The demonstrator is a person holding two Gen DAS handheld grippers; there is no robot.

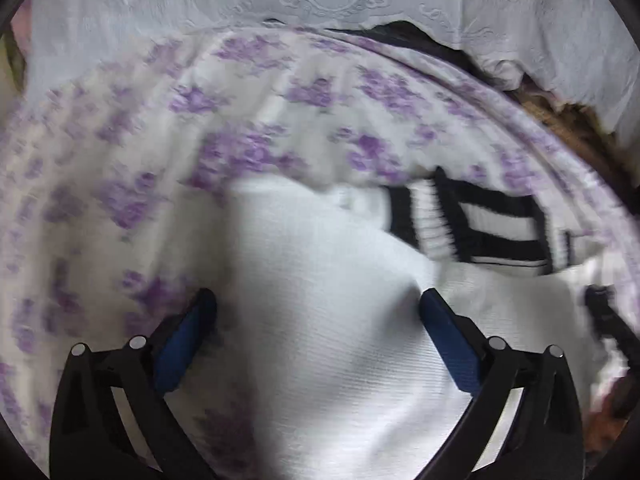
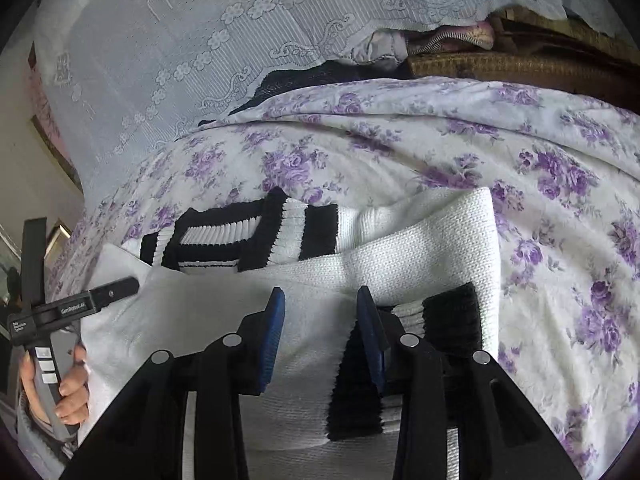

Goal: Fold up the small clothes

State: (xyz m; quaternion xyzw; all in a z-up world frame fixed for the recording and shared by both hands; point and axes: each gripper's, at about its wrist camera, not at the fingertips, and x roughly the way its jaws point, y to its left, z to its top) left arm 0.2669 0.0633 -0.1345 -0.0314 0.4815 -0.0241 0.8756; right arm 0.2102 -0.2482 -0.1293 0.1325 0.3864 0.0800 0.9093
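Note:
A white knit sweater (image 1: 320,260) (image 2: 440,232) with black-and-white ribbed trim (image 1: 480,224) (image 2: 256,236) lies partly folded on a purple-flowered sheet. My left gripper (image 1: 318,298) hovers over the white body with its blue-padded jaws wide open and nothing pinched. My right gripper (image 2: 321,292) stands over a folded sleeve, its jaws a little apart. White knit lies below the gap and the pads do not press on it. A black-and-white cuff (image 2: 452,320) lies just right of its right finger. In the right wrist view a hand (image 2: 68,392) holds the left gripper's handle at the far left.
The flowered sheet (image 2: 520,152) spreads around the sweater on all sides. Behind it hangs a white lace cover (image 2: 200,40), with a dark garment (image 2: 312,76) at its lower edge. A brown woven basket (image 2: 500,68) with bunched cloth on it sits at the back right.

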